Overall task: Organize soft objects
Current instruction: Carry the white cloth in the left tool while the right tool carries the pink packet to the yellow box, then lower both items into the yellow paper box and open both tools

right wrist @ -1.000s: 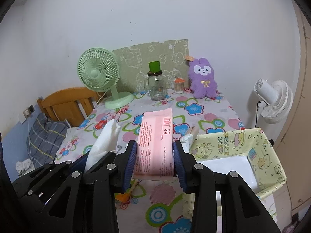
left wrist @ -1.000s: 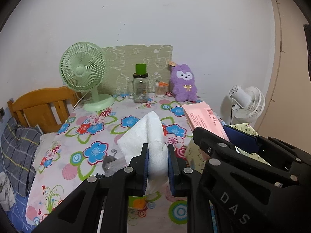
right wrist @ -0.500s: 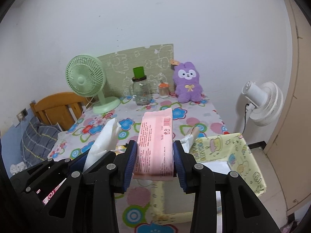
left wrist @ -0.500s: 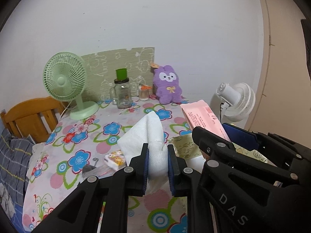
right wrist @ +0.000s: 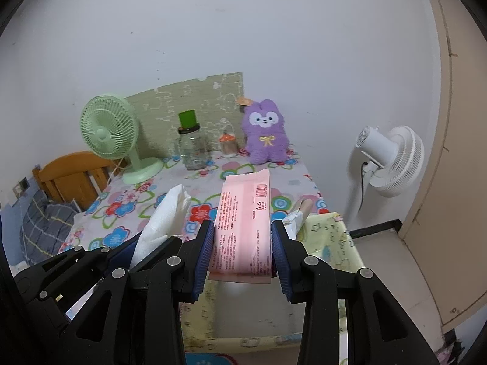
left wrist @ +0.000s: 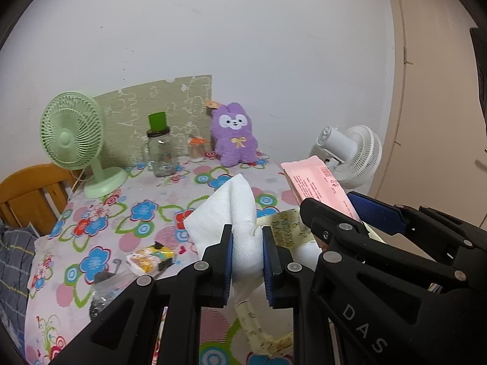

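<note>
Left wrist view shows the left gripper (left wrist: 247, 258) clamped narrowly on a white tissue pack (left wrist: 231, 213), held up above the floral table (left wrist: 100, 222). From the right wrist view, the right gripper (right wrist: 241, 251) stands wider, pinching a pink wipes pack (right wrist: 245, 222) by its sides over a yellow fabric bin (right wrist: 331, 243) at the table's edge. Beyond stand a green fan (right wrist: 109, 130), a glass jar (right wrist: 193, 149) and a purple plush (right wrist: 266, 133). A small yellow packet (left wrist: 150, 257), perhaps a snack, lies on the cloth.

Your pink packet (right wrist: 243, 231) hides most of the yellow bin's (right wrist: 331, 243) inside; its print is too small to read. The wooden chair (left wrist: 27, 194) runs off the edge.
</note>
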Demonstrator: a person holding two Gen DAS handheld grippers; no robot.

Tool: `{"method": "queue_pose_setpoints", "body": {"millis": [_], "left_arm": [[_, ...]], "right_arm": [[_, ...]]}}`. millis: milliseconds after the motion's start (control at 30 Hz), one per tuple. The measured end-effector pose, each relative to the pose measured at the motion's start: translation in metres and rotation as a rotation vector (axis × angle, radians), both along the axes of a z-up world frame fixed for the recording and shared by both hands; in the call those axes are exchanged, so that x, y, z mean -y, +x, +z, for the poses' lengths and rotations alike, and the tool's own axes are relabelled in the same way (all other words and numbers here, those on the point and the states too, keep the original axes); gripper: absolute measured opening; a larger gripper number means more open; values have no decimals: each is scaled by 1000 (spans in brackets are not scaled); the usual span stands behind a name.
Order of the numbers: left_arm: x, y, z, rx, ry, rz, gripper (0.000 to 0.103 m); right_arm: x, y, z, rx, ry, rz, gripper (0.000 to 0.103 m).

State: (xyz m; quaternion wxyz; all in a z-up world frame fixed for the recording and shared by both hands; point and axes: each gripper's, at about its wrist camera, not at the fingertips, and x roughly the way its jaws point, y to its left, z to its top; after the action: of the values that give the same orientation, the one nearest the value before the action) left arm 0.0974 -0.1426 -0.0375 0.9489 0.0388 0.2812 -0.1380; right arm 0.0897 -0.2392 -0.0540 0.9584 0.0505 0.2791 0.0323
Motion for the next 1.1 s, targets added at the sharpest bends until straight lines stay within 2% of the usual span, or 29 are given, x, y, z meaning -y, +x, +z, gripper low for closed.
{"method": "queue_pose_setpoints", "body": {"millis": [500,767,900,1100], "left_arm": [[39,15,-18,-43,3,-117,15],[55,23,-38,-107,15,-178,17],[59,28,-49,-143,24,-188,21],[60,34,-59,-178,41,-179,40]], "right_arm": [[40,6,-22,-43,-2,-104,42],[54,11,-42,-97,10,-143,42],[58,17,-56,-136,14,-157,42],[58,22,-67,-168,14,-162,42]]}}
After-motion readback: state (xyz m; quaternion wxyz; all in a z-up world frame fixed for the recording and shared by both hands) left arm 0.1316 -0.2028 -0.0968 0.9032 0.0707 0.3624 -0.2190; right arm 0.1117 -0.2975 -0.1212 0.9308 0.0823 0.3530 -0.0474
